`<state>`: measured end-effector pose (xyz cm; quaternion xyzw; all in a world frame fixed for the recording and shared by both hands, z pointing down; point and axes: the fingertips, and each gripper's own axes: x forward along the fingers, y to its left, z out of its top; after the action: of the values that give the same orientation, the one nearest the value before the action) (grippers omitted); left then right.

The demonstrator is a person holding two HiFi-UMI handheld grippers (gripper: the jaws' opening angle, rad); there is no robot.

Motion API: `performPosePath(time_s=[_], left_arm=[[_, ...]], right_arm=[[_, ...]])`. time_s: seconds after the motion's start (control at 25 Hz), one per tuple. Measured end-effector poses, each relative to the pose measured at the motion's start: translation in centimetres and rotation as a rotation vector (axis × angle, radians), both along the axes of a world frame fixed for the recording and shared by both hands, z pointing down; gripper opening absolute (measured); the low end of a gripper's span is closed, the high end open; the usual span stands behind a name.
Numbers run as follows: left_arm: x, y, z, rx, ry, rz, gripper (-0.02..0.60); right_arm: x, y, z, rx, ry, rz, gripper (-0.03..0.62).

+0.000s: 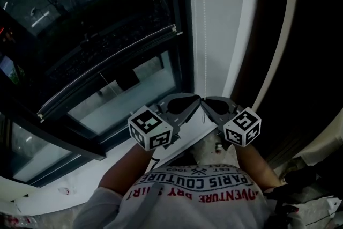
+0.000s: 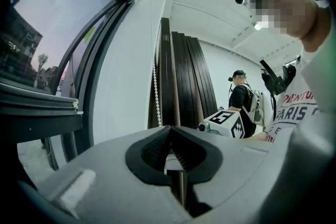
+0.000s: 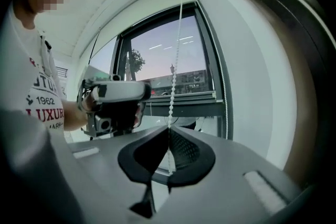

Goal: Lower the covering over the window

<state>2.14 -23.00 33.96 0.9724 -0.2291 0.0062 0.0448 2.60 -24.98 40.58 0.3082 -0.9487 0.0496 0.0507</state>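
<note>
Two handheld grippers meet tip to tip at the bead chain [image 3: 176, 60], which hangs down the white wall [image 1: 225, 19] just right of the window frame [image 1: 179, 35]. The right gripper [image 3: 169, 129] has its fingers [image 3: 184, 148] clenched on the chain. In the right gripper view the beads run straight down into the seam between the tips and show again through the hollow beneath them. The left gripper [image 2: 169, 128] is clenched as well, its ribbed pads [image 2: 155, 148] pressed together with nothing visible between them. In the left gripper view the chain drops just to the left of the tips and passes behind the left finger, and I cannot tell whether it touches. Both grippers are held in front of a person's white printed T-shirt [image 1: 198, 190], with their marker cubes [image 1: 151, 127] toward the body.

The covering is a dark, see-through shade [image 1: 91, 19] over the upper part of the window. Its bottom rail [image 1: 107, 69] sits partway down. A strip of clearer, brighter glass [image 1: 128, 94] lies uncovered beneath it, reaching down to the dark frame. Dark panels [image 2: 181, 81] stand upright against the wall beyond the chain. A second person [image 2: 241, 97] with a backpack stands farther back in the room.
</note>
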Motion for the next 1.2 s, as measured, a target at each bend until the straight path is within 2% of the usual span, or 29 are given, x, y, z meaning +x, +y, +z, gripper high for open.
performPosePath(time_s=[0.08,0.4,0.72,0.88,1.0,1.12,1.2], left_arm=[[-0.3,-0.3,0.1,-0.013,0.0,-0.005,0.045],[-0.1,-1.9,-1.9,0.005,0.013,0.03,0.104],[1.0,-3.4,-4.0,0.023,0.041,0.037,0.103],[2.0,-3.0,-3.3,0.011,0.056,0.059,0.1],[2.5,-2.9,-2.9,-0.002,0.076,0.057,0.029],[2.6,-2.7,-2.8,-0.017,0.081,0.063,0.015],[2.7,-2.4,-2.9,-0.01,0.057,0.066,0.012]], right_arm=[[-0.6,0.7,0.9,-0.025,0.003,-0.019,0.006],[-1.7,1.6,0.9,-0.031,-0.003,-0.059,0.006],[-1.5,1.1,0.8,-0.02,-0.027,-0.051,0.006],[-1.0,1.1,0.9,-0.019,-0.035,-0.052,0.006],[-0.6,1.3,0.9,-0.021,-0.039,-0.053,0.006],[-0.6,1.4,0.9,-0.016,-0.042,-0.053,0.006],[-0.6,1.5,0.9,-0.015,-0.044,-0.052,0.006]])
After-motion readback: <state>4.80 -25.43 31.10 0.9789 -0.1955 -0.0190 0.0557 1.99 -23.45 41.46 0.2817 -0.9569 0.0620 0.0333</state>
